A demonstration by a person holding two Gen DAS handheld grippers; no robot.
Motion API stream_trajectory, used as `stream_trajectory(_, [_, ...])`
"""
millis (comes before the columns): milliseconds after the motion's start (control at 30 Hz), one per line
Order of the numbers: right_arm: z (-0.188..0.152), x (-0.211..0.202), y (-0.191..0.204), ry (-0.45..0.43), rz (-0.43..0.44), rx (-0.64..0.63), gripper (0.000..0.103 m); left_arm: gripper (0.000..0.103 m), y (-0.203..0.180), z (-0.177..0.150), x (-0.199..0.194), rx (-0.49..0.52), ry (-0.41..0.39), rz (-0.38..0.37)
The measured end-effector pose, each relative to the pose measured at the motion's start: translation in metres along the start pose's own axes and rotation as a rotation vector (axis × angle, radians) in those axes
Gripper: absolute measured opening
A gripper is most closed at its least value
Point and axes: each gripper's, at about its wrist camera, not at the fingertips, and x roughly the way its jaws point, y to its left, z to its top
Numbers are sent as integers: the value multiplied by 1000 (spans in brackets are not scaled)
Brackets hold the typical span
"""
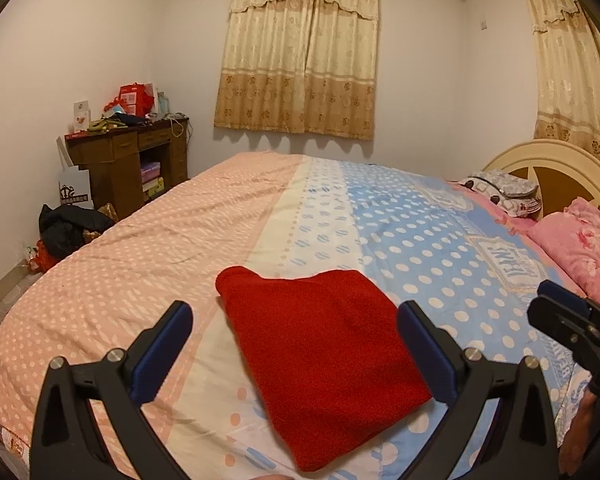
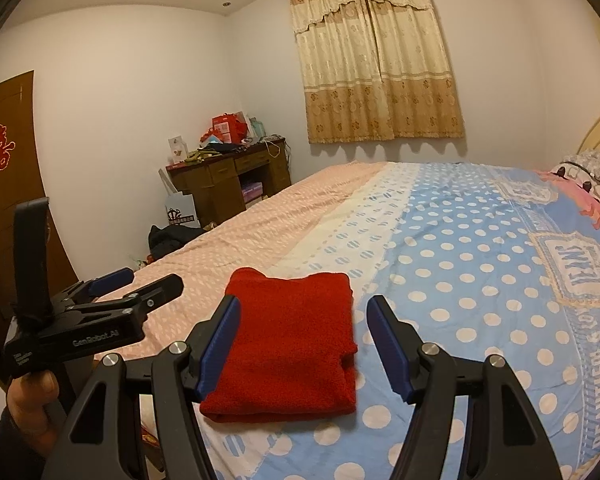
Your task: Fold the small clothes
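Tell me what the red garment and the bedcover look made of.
Red garment: thick, matte knit or fleece, probably; its surface is fuzzy and the folded edges look bulky. Bedcover: thin printed woven cloth, likely cotton; smooth, with fine wrinkles and polka dots.

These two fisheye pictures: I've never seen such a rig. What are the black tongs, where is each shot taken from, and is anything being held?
No robot here: a person holds a handheld left gripper and right gripper, each with a camera looking forward along its jaws. One picture comes from each. The right gripper also shows at the left view's right edge, and the left one, in a hand, at the right view's left edge. On the bed, with its dotted cover, lies a folded red garment. Both pairs of jaws stand open above it; nothing is held.
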Motion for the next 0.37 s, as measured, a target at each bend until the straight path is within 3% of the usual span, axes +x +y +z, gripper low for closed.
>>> stream_trajectory(367, [-1,-5,4,-1,3,-2,66,103,-1,-2,-1,21,-15,22])
